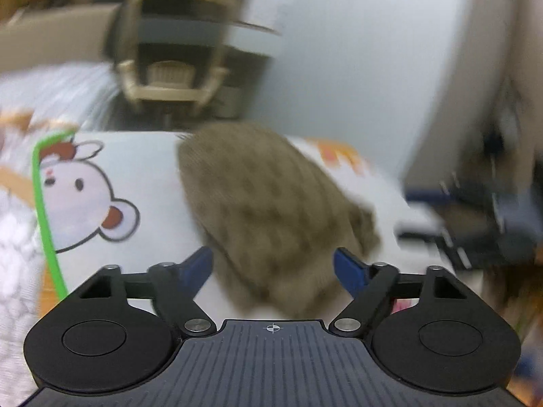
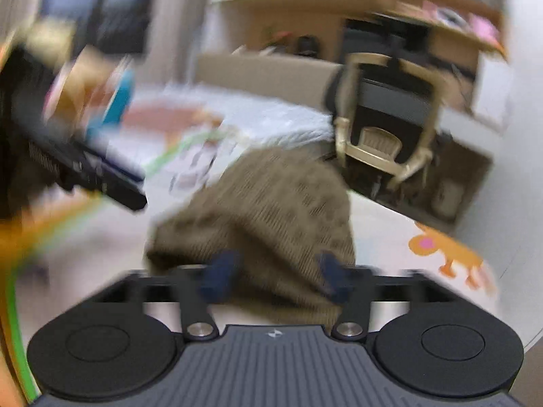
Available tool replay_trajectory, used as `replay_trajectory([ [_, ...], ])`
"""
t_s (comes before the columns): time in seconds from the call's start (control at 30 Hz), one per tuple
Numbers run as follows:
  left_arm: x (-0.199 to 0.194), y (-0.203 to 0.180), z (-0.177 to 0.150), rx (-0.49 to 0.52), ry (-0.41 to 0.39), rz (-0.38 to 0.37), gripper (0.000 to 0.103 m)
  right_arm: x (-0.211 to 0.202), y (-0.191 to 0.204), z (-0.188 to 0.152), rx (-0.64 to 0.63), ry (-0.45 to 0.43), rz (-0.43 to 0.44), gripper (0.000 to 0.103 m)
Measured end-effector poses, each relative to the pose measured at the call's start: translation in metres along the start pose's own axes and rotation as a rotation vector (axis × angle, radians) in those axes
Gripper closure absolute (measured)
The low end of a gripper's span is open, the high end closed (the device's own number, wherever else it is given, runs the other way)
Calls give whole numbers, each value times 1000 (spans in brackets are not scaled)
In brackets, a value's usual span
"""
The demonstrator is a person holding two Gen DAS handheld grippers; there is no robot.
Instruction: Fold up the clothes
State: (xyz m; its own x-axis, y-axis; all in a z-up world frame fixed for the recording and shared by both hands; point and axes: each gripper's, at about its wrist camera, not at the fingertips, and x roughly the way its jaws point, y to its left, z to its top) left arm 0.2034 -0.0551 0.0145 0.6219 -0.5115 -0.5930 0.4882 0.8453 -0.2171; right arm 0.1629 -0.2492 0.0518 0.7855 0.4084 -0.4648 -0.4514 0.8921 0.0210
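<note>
From the left wrist, the left gripper [image 1: 273, 269] has its blue fingers spread apart, empty, over a brown-olive knitted garment [image 1: 261, 203] lying bunched on a white cartoon-printed bedsheet [image 1: 135, 169]. From the right wrist, the right gripper [image 2: 276, 274] is likewise spread and empty above the garment [image 2: 264, 210], with a beige chair [image 2: 380, 132] beyond; everything is blurred.

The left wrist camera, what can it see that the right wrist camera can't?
Only the left wrist view shows the cartoon bear face printed on the bedsheet. Only the right wrist view shows the orange cartoon animal and the left gripper reaching in from the side. Both show the brown knitted garment on the bed, a beige chair behind it, and each camera's own open blue-tipped gripper, like the right gripper.
</note>
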Motion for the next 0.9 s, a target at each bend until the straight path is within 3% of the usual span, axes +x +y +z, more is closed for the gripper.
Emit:
replay_trajectory([
  [0.03, 7, 8, 9, -56, -9, -6, 9, 9, -12, 5, 71, -6, 15, 23],
  [0.13, 28, 32, 35, -220, -33, -21, 8, 52, -29, 3, 156, 49, 20, 23],
  [0.27, 72, 42, 33, -251, 28, -31, 7, 96, -31, -8, 184, 140, 75, 23],
  [0.37, 64, 57, 35, -244, 0, -9, 9, 112, -28, -6, 185, 151, 105, 23],
  [0.53, 50, 82, 38, -233, -45, 28, 19, 144, 0, 11, 137, 140, 169, 23],
  [0.77, 30, 116, 43, -218, -109, 81, 19, 190, 69, 41, -46, 68, 259, 23],
  [0.9, 23, 130, 43, -220, -123, 106, 19, 195, 83, 41, -131, 121, 271, 22],
])
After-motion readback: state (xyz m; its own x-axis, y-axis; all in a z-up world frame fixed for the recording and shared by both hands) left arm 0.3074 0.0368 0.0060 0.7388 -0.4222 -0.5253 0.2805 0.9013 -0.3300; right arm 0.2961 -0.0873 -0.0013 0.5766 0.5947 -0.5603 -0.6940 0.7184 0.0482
